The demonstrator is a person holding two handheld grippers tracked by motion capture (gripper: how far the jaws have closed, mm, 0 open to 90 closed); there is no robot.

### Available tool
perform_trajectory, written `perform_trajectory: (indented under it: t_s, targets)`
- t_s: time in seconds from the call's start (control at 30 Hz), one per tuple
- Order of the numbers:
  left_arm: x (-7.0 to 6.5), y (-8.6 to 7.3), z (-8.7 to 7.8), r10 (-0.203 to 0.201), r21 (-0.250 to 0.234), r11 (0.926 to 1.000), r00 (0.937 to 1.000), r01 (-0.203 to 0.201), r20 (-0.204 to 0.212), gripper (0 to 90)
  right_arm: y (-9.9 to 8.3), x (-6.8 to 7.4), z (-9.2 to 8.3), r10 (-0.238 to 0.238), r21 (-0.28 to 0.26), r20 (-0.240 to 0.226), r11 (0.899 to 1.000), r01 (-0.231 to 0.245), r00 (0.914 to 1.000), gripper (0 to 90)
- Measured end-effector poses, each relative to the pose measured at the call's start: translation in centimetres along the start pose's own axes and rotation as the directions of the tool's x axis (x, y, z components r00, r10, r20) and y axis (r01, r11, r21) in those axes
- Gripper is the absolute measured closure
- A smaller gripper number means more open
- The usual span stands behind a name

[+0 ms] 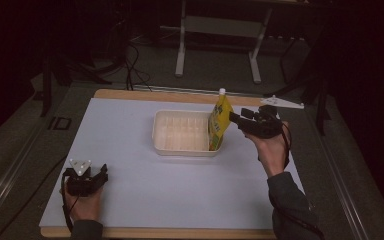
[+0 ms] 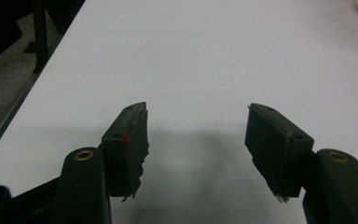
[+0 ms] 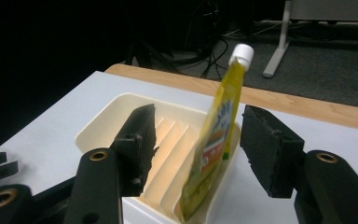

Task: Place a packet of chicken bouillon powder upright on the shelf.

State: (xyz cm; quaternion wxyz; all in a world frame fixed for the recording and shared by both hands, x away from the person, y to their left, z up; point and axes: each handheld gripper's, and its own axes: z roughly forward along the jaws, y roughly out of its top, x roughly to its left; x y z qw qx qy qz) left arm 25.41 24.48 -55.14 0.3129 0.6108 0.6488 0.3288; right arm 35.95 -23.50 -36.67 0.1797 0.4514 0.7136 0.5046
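A yellow pouch (image 1: pixel 220 121) is stood upright inside the cream tray (image 1: pixel 180 149), against its right wall. The right gripper (image 1: pixel 236 119) is held beside it, fingers (image 3: pixel 270 149) spread wide, nothing gripped.

The right gripper (image 1: pixel 235 118), held aloft in a raised hand with the sleeved forearm angled up from the near edge, points leftward with its jaws spread wide and nothing clamped between them. The left gripper (image 1: pixel 101 173) sits low by the near-left corner, jaws likewise parted and empty.
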Motion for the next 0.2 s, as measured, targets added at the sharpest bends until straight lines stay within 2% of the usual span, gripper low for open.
perform_trajectory:
  t_s: [0.07, 0.17, 0.2]
  targets:
    - [-0.1, 0.0, 0.0, 0.001, 0.004, 1.0000, 0.9999, -0.001, -0.014, 36.5, -0.8, -0.1, -0.5, -0.001, -0.002, 0.007, 1.000, 0.001, 1.0000, 44.0]
    - [-0.2, 0.1, 0.2, -0.003, 0.026, 0.9997, 0.9983, 0.005, -0.058, 29.8, -2.1, -0.7, -0.9, -0.008, 0.008, 0.054, 1.000, 0.008, 0.9985, 43.9]
    - [-0.3, 0.1, 0.3, -0.004, 0.032, 0.9995, 0.9979, 0.007, -0.065, 26.7, -2.9, -1.1, -1.0, 0.007, 0.015, 0.075, 1.000, -0.008, 0.9972, 43.4]
